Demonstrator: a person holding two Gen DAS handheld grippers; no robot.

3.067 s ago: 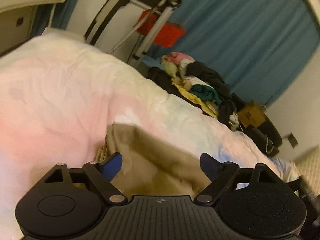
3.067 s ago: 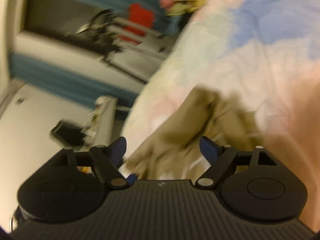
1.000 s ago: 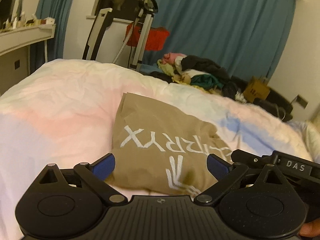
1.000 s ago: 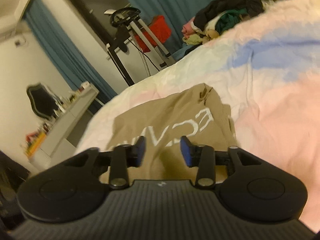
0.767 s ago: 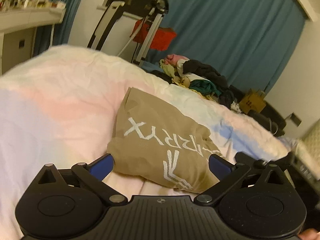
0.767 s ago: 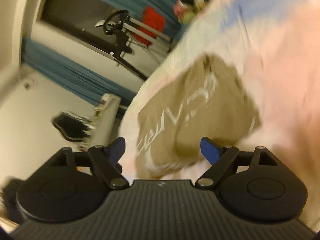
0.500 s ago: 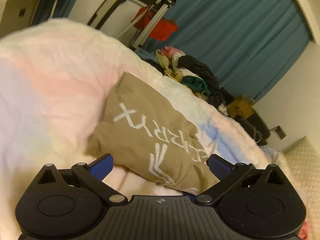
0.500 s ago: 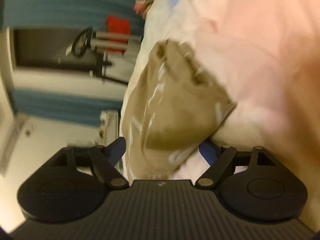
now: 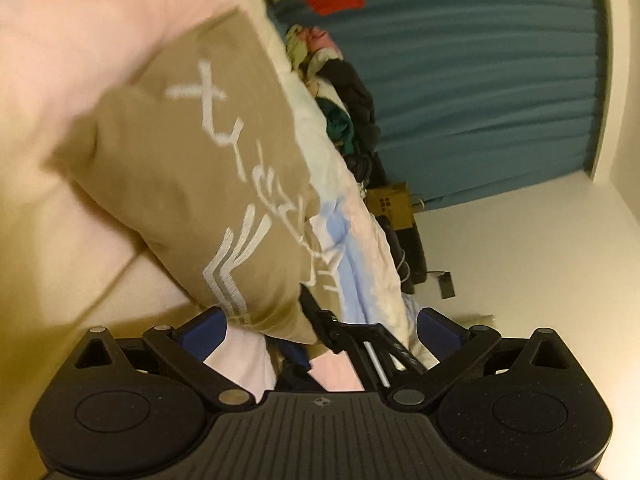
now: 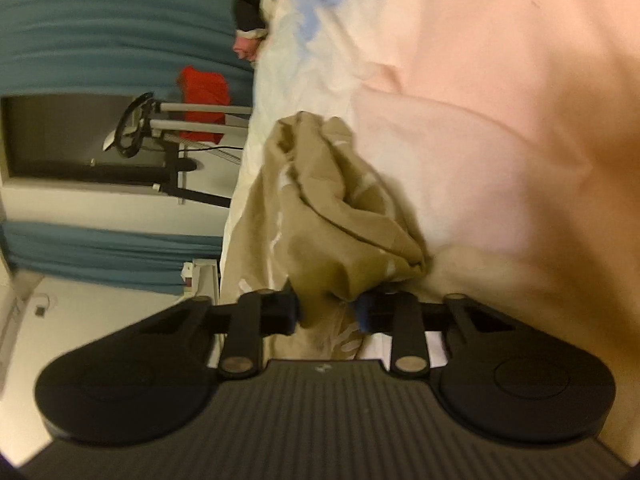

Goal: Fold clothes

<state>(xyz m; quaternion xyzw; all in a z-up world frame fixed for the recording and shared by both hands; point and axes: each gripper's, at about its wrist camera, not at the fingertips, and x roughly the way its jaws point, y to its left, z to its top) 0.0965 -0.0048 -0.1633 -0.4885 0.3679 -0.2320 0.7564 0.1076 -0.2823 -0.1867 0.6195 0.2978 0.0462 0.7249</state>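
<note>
A folded tan T-shirt (image 9: 192, 168) with white lettering lies on the pastel duvet (image 9: 60, 20). My left gripper (image 9: 320, 330) is open, its blue pads on either side of the shirt's near edge, holding nothing. The right gripper's fingers (image 9: 340, 332) show between them, at the shirt's near corner. In the right wrist view my right gripper (image 10: 326, 312) is shut on a bunched edge of the tan T-shirt (image 10: 332, 216), and the cloth rises in creased folds from the pads. Both views are rolled sideways.
A pile of unsorted clothes (image 9: 340, 96) lies at the far side of the bed. Blue curtains (image 9: 480, 80), a red item on a metal stand (image 10: 200, 96) and a cardboard box (image 9: 390, 204) stand beyond the bed. The pastel duvet (image 10: 500, 100) spreads to the right.
My right gripper has closed from open onto the shirt's near edge. Both grippers have rolled sideways and moved closer to the shirt. The left gripper stays open.
</note>
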